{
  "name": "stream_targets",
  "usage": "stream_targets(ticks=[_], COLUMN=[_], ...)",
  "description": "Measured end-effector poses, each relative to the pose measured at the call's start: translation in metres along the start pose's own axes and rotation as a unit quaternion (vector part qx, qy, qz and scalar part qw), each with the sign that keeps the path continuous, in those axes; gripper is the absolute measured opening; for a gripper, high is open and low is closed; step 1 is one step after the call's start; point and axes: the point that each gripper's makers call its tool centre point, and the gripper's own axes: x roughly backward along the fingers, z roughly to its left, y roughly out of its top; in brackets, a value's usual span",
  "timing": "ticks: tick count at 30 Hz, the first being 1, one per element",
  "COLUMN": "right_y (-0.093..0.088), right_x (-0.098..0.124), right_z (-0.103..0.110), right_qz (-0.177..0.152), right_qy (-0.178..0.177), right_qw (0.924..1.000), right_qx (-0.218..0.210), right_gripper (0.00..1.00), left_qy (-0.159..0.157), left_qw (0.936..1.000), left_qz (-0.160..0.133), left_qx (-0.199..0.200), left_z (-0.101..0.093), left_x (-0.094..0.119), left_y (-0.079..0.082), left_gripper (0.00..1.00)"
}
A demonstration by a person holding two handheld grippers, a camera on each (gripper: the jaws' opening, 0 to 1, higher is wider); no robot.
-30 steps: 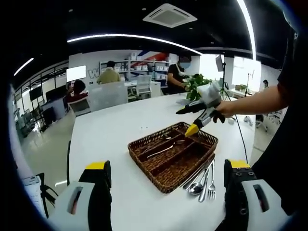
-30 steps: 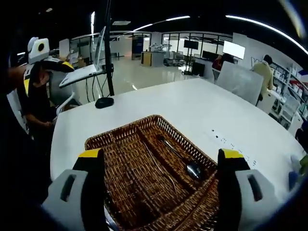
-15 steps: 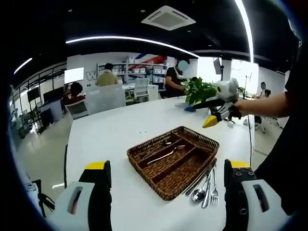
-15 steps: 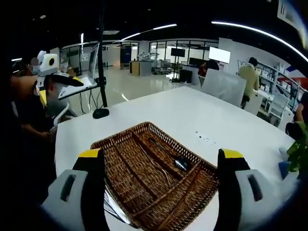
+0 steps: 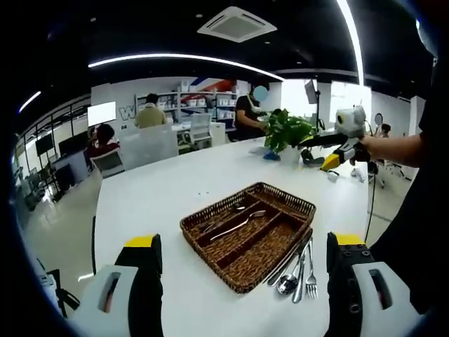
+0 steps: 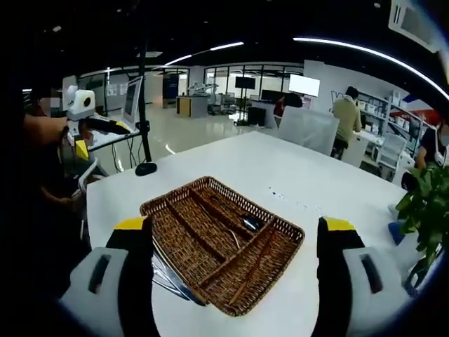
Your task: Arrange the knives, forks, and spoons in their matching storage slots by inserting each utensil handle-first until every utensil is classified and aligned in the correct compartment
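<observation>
A brown wicker cutlery tray with long compartments lies on the white table. One spoon rests in a far compartment. Beside the tray's right side lie a loose spoon, a fork and a knife. My left gripper hovers open before the tray. A hand holds my right gripper open, high at the right near the plant. In the right gripper view the tray sits between the open right gripper jaws, well below them, with the spoon inside and loose utensils at its left.
A potted plant stands at the table's far right, also seen as a plant at the right edge. A black stand base sits near the table edge. The left gripper shows at the left. People sit at desks behind.
The right gripper has drawn away from above the tray, up and to the right toward the plant. In its view the tray has shrunk. The left view has barely shifted.
</observation>
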Motion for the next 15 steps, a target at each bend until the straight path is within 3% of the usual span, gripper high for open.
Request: stream_targets(ticks=[4, 15], right_y=[-0.011, -0.020], right_x=[0.016, 0.052], right_z=[0.003, 0.000], right_qz=[0.005, 0.001], right_qy=[-0.003, -0.012], right_qw=[1.0000, 0.9999], right_qx=[0.007, 0.001], right_gripper=[1.00, 1.00], left_qy=[0.001, 0.003], left_qw=[1.0000, 0.9999], left_qz=[-0.001, 0.011], left_qx=[-0.003, -0.008], left_z=[-0.005, -0.013], left_x=[0.000, 0.001], left_y=[0.000, -0.006], left_gripper=[1.00, 1.00])
